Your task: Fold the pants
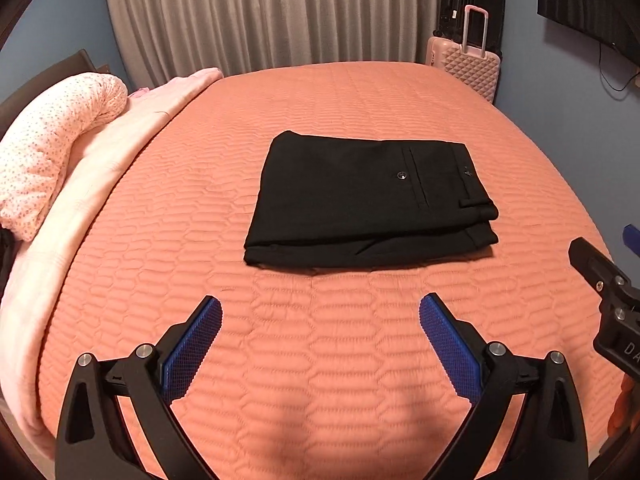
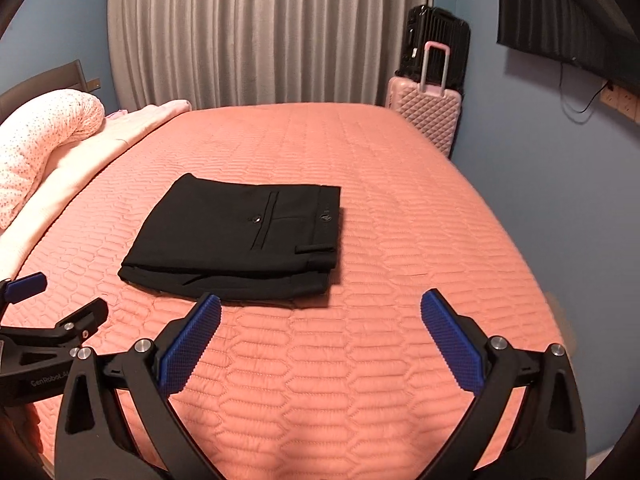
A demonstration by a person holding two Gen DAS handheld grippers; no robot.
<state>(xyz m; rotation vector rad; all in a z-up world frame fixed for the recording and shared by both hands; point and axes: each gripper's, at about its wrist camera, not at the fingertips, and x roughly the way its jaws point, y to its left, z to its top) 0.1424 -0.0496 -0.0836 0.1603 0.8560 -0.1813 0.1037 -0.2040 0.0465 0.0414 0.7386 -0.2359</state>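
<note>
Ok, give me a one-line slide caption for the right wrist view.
Black pants lie folded on the orange bedspread, with the open right gripper held clear in front.

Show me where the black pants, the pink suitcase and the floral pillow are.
black pants [image 1: 360,200], left wrist view, top folded layer.
pink suitcase [image 2: 424,120], right wrist view, quilted front.
floral pillow [image 1: 52,140], left wrist view, middle.

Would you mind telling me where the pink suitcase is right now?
The pink suitcase stands on the floor at the bed's far right corner, in front of a black suitcase and right of the grey curtain.
</note>
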